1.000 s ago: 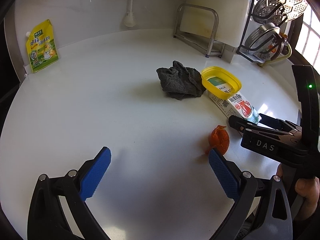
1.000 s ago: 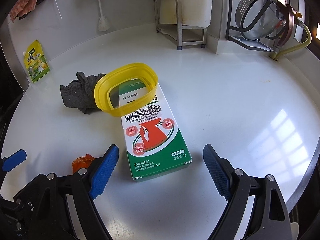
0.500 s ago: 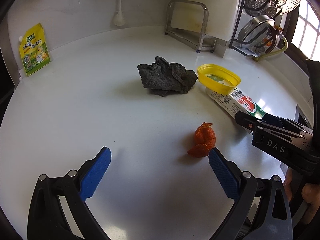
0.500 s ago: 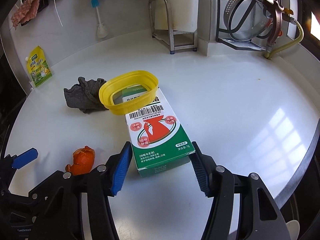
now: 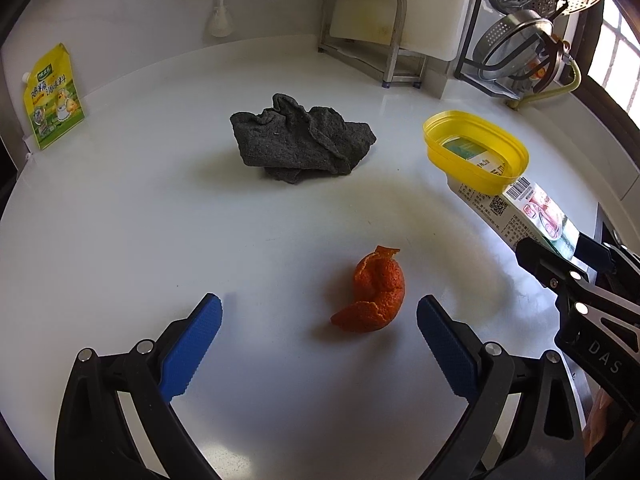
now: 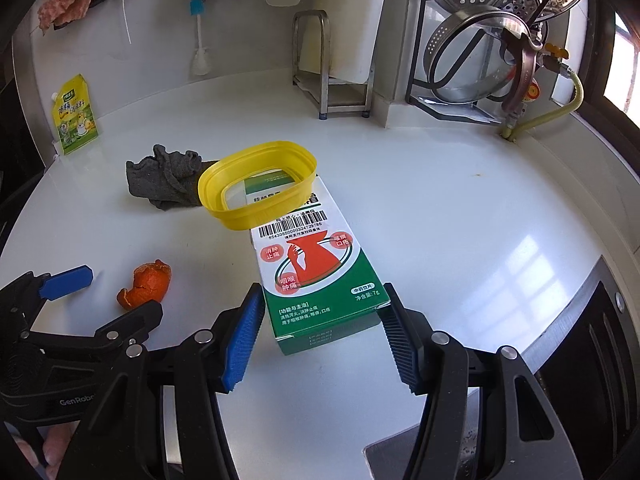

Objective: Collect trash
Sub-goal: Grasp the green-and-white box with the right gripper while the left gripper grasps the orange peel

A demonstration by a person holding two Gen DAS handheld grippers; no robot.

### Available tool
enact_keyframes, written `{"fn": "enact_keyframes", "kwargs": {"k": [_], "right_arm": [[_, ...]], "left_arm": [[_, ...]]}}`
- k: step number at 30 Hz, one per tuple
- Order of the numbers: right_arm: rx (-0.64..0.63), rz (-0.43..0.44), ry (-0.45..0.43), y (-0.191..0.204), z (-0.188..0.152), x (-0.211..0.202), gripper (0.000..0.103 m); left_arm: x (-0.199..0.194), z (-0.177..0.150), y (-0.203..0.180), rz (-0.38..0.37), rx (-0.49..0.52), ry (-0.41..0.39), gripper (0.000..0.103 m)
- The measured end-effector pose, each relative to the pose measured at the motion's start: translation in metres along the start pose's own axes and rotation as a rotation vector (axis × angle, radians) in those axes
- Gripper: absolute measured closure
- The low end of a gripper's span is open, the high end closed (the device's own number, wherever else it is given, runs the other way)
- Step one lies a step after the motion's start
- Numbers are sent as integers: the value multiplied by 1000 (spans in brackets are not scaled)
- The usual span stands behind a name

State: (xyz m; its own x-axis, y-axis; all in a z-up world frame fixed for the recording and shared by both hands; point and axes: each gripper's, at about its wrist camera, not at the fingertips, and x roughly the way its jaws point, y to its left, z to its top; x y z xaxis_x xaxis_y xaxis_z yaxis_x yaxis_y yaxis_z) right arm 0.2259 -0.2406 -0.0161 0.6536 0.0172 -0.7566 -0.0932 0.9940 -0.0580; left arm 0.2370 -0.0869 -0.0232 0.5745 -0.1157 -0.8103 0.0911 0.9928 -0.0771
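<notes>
At the far left, a yellow pouch [image 5: 54, 96] leans against the wall at the back edge of the white surface [image 5: 140, 220]. A white brush [image 5: 219, 20] hangs on the wall a little further along. Nearer the middle, a crumpled grey cloth [image 5: 300, 140] lies on the surface, well apart from the pouch.

My left gripper [image 5: 318, 344] hangs low over the surface with its blue pads spread wide and nothing touching them. A piece of orange peel [image 5: 374, 290] lies on the surface just ahead of the gap, nearer my right-hand pad than the other, and clear of both.

Right of the cloth, a metal rack [image 5: 362, 36] stands at the back with a white board [image 5: 424, 4] leaning in it.

Further right, my right gripper [image 6: 322, 334] is clamped on the near end of a green and white box [image 6: 316, 276], one pad against each long side. The box slopes up and away from me, and its far end is off the surface. A yellow tub [image 6: 258, 184] sits on that far end, tilted toward me, with the box's top showing through its clear bottom. In the right wrist view the tub's rim overlaps the cloth, but I cannot tell whether they touch.

At the far right, a black wire rack [image 6: 448, 60] holds steel strainers [image 6: 472, 52], and a yellow hose [image 6: 556, 108] runs along the back.
</notes>
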Motion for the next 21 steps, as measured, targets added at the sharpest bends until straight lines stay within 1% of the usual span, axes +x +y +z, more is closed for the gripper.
{"fn": "enact_keyframes", "kwargs": {"k": [4, 5, 7, 8, 10, 11, 15, 16, 17, 19, 21], "right_arm": [[-42, -34, 2, 6, 0, -1, 46], [-58, -54, 5, 8, 0, -1, 46], [-102, -98, 1, 15, 0, -1, 46], [-106, -90, 2, 16, 0, -1, 46], [-101, -72, 5, 16, 0, -1, 46], [-106, -86, 6, 17, 0, 0, 46], [-107, -119, 9, 15, 0, 1, 46], [-103, -114, 8, 13, 0, 1, 46], [-96, -108, 6, 12, 1, 1, 46], [-82, -100, 6, 9, 0, 2, 46], [-60, -86, 13, 4, 0, 4, 46]], "left_arm": [[3, 3, -1, -1, -10, 0, 9], [3, 4, -1, -2, -12, -1, 11], [4, 4, -2, -3, -12, 3, 17], [5, 4, -3, 2, -9, 1, 18], [5, 5, -4, 10, -1, -5, 25], [6, 6, -5, 14, 2, -7, 27], [4, 8, -5, 2, 8, -13, 45], [3, 8, -5, 0, 11, -14, 52], [3, 8, -6, -3, 15, -15, 56], [3, 9, -6, -9, 22, -14, 70], [2, 8, -5, -14, 20, -12, 77]]}}
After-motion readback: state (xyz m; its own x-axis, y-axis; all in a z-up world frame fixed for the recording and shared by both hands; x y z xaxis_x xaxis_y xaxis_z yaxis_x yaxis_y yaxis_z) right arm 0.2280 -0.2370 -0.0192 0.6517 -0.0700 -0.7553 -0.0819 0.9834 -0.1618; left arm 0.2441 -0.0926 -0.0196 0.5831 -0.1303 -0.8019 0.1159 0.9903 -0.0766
